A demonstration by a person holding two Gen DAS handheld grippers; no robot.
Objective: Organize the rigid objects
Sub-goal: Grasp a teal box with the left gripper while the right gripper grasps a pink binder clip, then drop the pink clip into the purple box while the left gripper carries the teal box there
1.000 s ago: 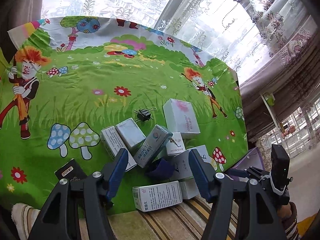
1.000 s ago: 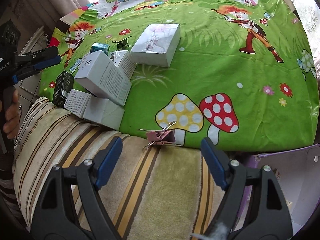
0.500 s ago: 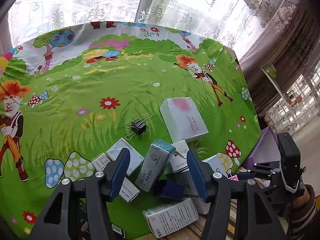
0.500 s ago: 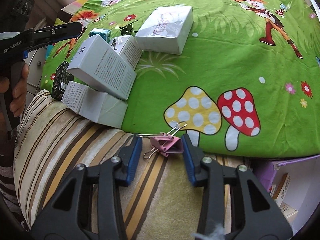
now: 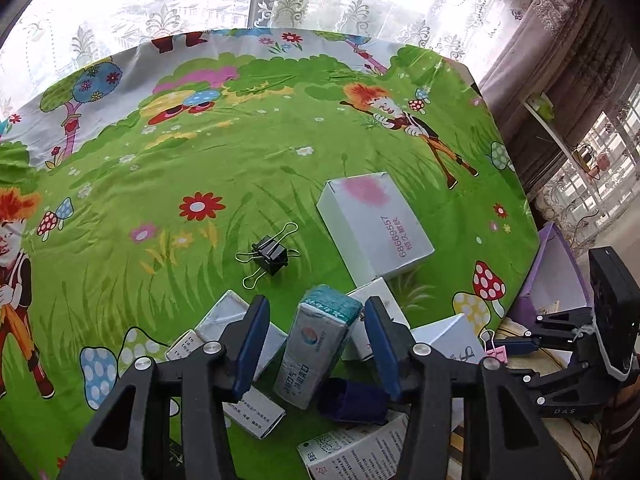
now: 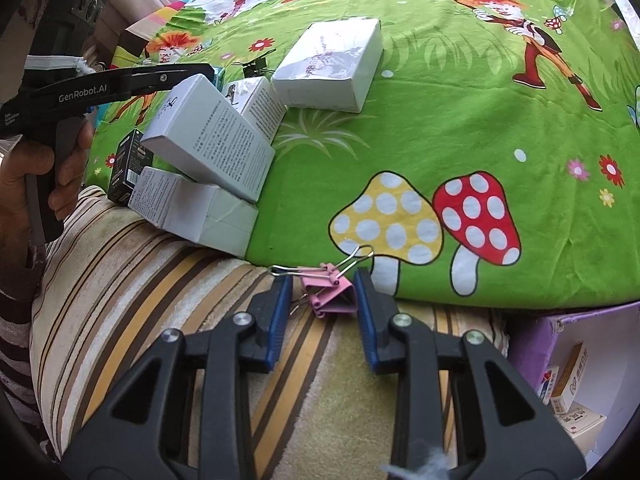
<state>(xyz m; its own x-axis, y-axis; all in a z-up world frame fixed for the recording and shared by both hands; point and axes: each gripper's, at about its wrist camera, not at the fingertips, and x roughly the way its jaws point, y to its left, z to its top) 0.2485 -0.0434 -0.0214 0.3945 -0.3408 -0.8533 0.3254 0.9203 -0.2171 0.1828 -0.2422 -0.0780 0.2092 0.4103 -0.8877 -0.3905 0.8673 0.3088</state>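
Observation:
My right gripper (image 6: 322, 282) has its jaws narrowed around a pink binder clip (image 6: 330, 294) that lies on the striped cushion at the cloth's edge; the blue pads sit close on both sides. My left gripper (image 5: 316, 320) is open and straddles a grey box with a teal end (image 5: 316, 344) that leans tilted in a heap of white boxes. A black binder clip (image 5: 270, 258) lies on the green cloth beyond it. A large white box with a pink blot (image 5: 376, 224) lies further right; it also shows in the right wrist view (image 6: 328, 66).
A purple bin (image 6: 576, 356) with small boxes inside stands at the right below the table edge. A dark blue object (image 5: 352, 398) and a black box (image 6: 130, 166) lie among the white boxes. The striped cushion (image 6: 160, 320) borders the green cartoon cloth (image 5: 200, 160).
My right gripper moved forward and narrowed from wide open to close around the pink clip. My left gripper moved forward over the heap and now straddles the teal-ended box.

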